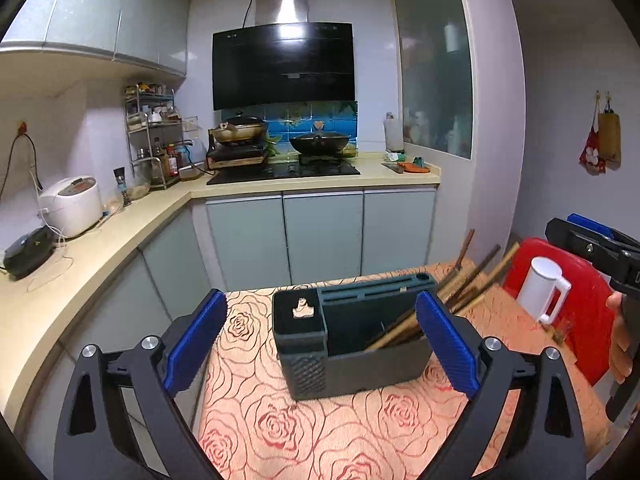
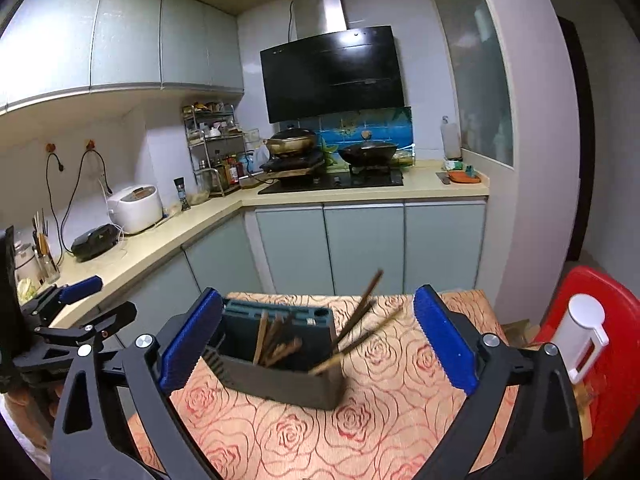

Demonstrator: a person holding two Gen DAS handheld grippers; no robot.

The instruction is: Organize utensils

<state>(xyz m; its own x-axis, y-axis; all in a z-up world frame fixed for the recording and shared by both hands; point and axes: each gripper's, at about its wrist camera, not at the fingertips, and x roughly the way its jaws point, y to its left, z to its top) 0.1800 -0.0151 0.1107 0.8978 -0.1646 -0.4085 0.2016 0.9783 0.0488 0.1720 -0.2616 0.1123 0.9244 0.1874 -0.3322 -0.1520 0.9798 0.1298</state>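
A dark grey utensil holder (image 1: 352, 344) stands on the rose-patterned tablecloth (image 1: 320, 432). Several wooden chopsticks (image 1: 468, 284) lean out of its right compartment. It also shows in the right wrist view (image 2: 280, 368) with the chopsticks (image 2: 360, 320) fanned to the right. My left gripper (image 1: 320, 344) is open and empty, its blue pads either side of the holder, short of it. My right gripper (image 2: 316, 344) is open and empty, also framing the holder from nearer. The right gripper shows at the right edge of the left wrist view (image 1: 600, 248).
A white jug (image 1: 542, 288) stands on a red stool (image 1: 576, 304) right of the table. The kitchen counter (image 1: 100, 240) runs along the left with a rice cooker (image 1: 72, 204). The stove with pans (image 1: 316, 144) is behind the table.
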